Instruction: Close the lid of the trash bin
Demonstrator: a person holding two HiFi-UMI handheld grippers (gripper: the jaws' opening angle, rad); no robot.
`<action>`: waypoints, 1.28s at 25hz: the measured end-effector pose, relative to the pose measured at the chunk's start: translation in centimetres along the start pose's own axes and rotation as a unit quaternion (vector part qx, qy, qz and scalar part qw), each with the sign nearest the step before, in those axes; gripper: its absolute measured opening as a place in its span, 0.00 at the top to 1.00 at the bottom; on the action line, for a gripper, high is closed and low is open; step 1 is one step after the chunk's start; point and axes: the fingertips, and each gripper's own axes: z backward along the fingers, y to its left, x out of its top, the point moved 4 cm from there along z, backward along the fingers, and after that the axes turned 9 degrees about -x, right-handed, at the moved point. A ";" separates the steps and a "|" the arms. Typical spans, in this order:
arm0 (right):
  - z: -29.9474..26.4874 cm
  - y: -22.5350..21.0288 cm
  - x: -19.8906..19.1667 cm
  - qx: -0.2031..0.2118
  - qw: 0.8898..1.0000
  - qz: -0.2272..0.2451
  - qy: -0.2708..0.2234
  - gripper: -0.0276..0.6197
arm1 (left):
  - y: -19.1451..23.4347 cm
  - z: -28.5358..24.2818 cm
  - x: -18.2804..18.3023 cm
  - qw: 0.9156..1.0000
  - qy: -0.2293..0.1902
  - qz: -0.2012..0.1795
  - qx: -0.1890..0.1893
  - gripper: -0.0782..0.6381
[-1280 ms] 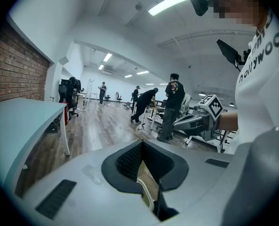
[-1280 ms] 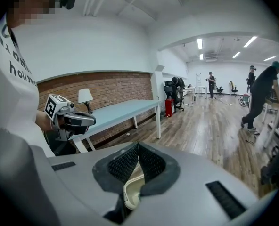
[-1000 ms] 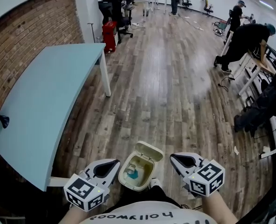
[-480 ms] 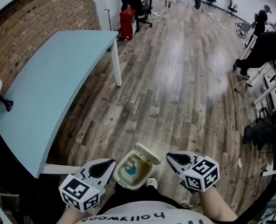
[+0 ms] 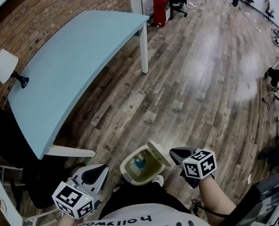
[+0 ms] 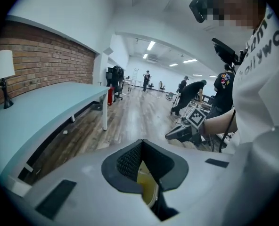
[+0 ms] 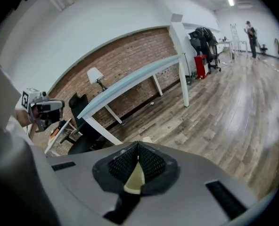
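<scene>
Head view: trash bin (image 5: 126, 171), lid (image 5: 159, 153) open

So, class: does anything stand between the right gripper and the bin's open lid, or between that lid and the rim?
Nothing visible does. The right gripper sits just beside the raised lid, with nothing between them. The blue item lies low inside the bin, below the rim, so the lid's swing down looks clear.

Trash bin (image 5: 126, 167) and lid (image 5: 159, 153): cream plastic, smooth, slight sheen. Floor (image 5: 201, 79): grey-brown wood planks, glossy under the lights. Desk (image 5: 73, 69) top: pale blue, matt, smooth. Wall (image 5: 59, 13): rough brick. Right gripper (image 7: 138, 145) shell: matt grey plastic; pads (image 7: 151, 164) black, finely ribbed.
</scene>
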 end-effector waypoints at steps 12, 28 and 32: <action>-7.1 -2.5 -4.8 0.002 0.995 0.004 0.102 0.94 | -0.8 -0.6 -3.3 0.999 0.029 0.042 0.019 0.88; -9.4 5.2 -11.0 0.074 0.988 -0.017 0.134 0.94 | -0.3 0.6 -9.1 0.994 0.048 0.095 -0.009 0.88; -10.7 6.8 -12.4 0.083 0.985 -0.020 0.151 0.94 | 0.2 1.7 -10.7 0.993 0.053 0.102 -0.008 0.88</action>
